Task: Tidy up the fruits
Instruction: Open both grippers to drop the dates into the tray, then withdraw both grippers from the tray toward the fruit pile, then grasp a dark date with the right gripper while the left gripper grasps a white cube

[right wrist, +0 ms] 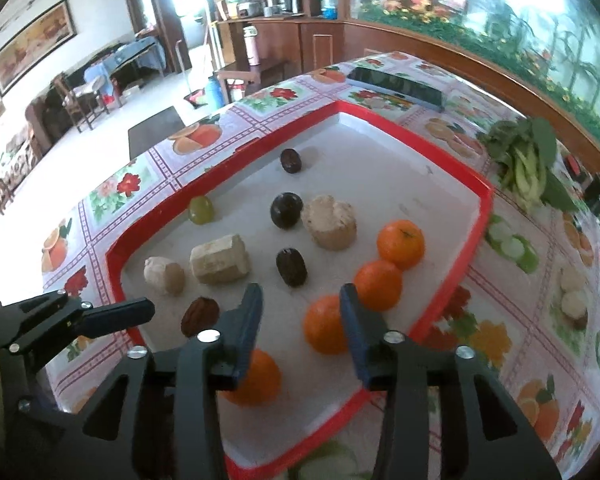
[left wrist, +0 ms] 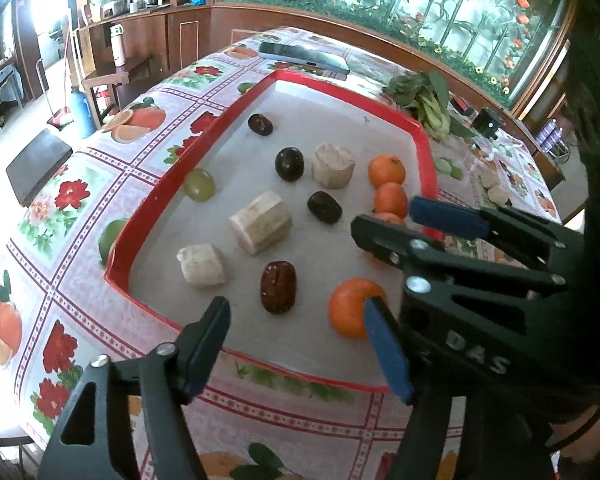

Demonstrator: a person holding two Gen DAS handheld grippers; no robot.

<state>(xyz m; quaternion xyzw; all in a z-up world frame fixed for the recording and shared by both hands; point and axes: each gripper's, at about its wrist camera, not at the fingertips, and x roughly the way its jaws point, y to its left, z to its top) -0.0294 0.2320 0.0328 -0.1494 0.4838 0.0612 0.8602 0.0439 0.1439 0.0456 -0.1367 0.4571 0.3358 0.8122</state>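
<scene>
2 tools | left tool (left wrist: 298, 346) open, empty | right tool (right wrist: 300, 320) open, empty

- A smartphone (left wrist: 304, 59) lies flat on the flower-and-fruit printed tablecloth (left wrist: 100, 216), near the table's far edge.
- A bunch of leafy greens (right wrist: 528, 160) lies on the cloth further right.
- A small black box (left wrist: 489, 122) sits just beside the greens.
- A white thermos (right wrist: 251, 45) stands on a low wooden cabinet (right wrist: 244, 76) behind the table.

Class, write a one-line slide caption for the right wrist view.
Open right gripper above a red-rimmed tray holding four oranges, dark dates, pale chunks and a green grape.
</scene>
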